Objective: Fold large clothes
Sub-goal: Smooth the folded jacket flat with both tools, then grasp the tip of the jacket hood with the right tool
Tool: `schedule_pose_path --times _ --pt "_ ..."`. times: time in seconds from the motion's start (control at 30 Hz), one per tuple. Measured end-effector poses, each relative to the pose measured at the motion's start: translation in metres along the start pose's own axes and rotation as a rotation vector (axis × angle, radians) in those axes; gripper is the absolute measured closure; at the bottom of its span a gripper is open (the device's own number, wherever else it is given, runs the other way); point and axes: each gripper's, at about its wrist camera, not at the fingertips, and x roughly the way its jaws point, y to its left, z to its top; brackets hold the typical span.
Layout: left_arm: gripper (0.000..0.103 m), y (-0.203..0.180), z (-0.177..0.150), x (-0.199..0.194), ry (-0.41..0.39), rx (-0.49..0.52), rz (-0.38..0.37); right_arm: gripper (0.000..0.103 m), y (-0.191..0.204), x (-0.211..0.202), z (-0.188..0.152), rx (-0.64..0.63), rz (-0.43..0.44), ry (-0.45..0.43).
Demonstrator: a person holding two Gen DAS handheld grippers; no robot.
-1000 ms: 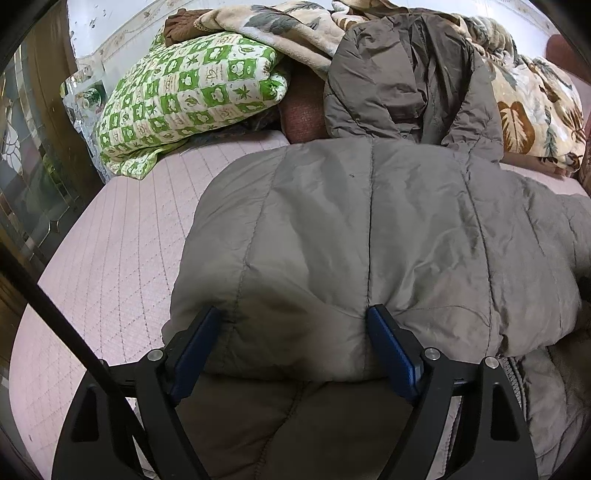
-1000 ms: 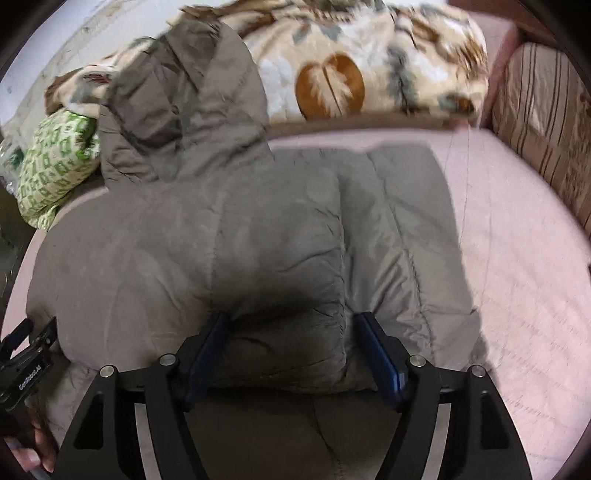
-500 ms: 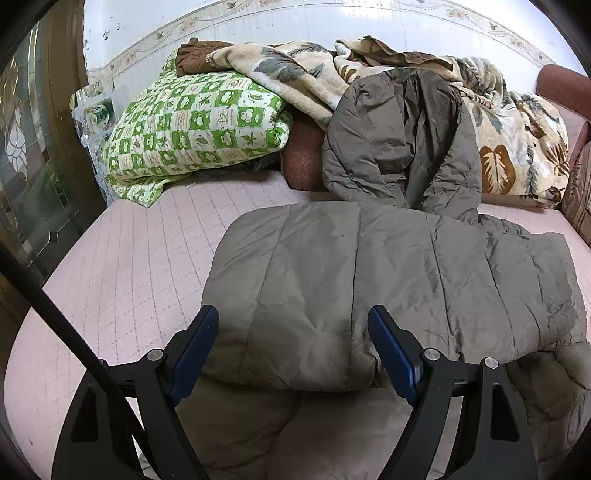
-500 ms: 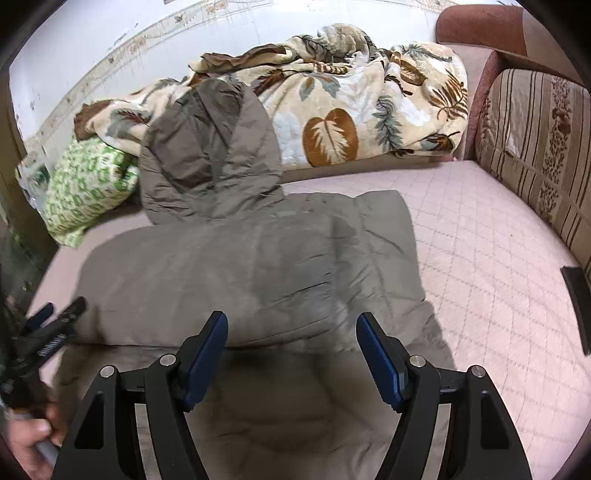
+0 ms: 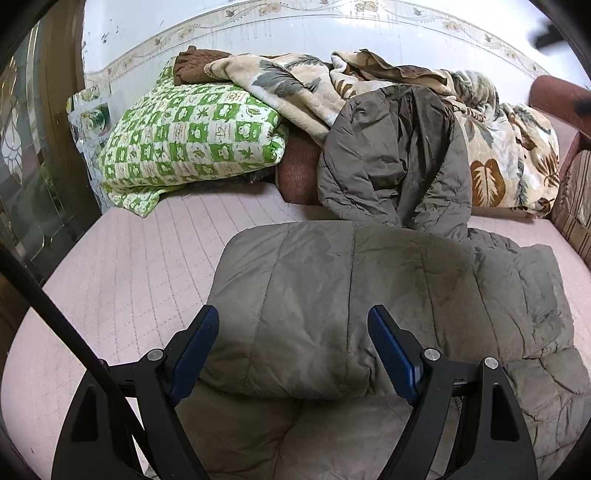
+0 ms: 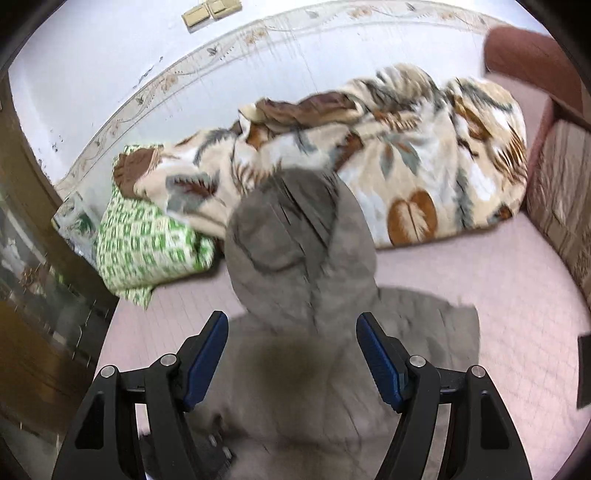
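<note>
jacket: grey-brown quilted jacket lies on the bed, near the middle of the mattress; its lower part is folded up over the body, forming a thick padded roll with a rounded near edge.
hood: hood points toward the wall and leans up against the blanket and a brown cushion.
far side of jacket: on the right in the left wrist view, a rumpled layer sticks out from under the fold and lies flat on the mattress.
left tongs: left tongs stand wide apart above the near edge of the fold; blue pads flank the roll without pressing it; nothing held.
right tongs: right tongs stand wide apart, high over the jacket, framing the base of the hood; nothing held. this view is motion-blurred.
bed: pink quilted mattress cover, bare on the left of the jacket and also on its right.
pillow: green and white checked pillow at the head of the bed, left of the hood, apart from the jacket.
blanket: cream leaf-print blanket heaped along the wall, behind and to the right of the hood.
cushion: brown cushion between pillow and hood.
surroundings: white wall with a patterned border; striped upholstery at the right end; wood-framed glass panel at the left.
</note>
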Motion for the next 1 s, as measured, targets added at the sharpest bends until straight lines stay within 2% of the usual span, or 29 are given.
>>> schedule_pose_path --times 0.1,0.3,0.47,0.7,0.73,0.77,0.83,0.87,1.0 --pt "0.021 0.002 0.0 -0.001 0.002 -0.006 -0.013 0.027 0.021 0.024 0.031 -0.053 -0.051 -0.015" --pt "0.021 0.003 0.002 0.005 0.002 0.0 -0.014 0.027 0.043 0.11 0.091 -0.095 -0.127 -0.01" --pt "0.021 0.003 0.003 0.018 0.023 0.006 -0.021 0.027 0.043 0.169 0.121 -0.126 -0.194 -0.01" --pt "0.021 -0.004 0.001 0.034 0.052 0.03 -0.029 0.027 0.027 0.214 0.145 -0.158 -0.24 -0.039" --pt "0.021 -0.004 0.0 0.035 0.051 0.032 -0.03 0.036 0.026 0.22 0.147 -0.161 -0.245 -0.033" --pt "0.021 -0.004 0.0 0.035 0.048 0.033 -0.028 0.064 0.024 0.226 0.148 -0.162 -0.25 -0.023" --pt "0.021 -0.004 0.001 0.035 0.045 0.034 -0.027 0.09 0.023 0.237 0.146 -0.167 -0.245 0.017" --pt "0.021 -0.004 0.001 0.036 0.046 0.032 -0.026 0.094 0.024 0.238 0.144 -0.18 -0.254 0.019" --pt "0.021 -0.003 0.001 0.038 0.056 0.019 -0.025 0.098 0.029 0.221 0.13 -0.207 -0.241 -0.018"
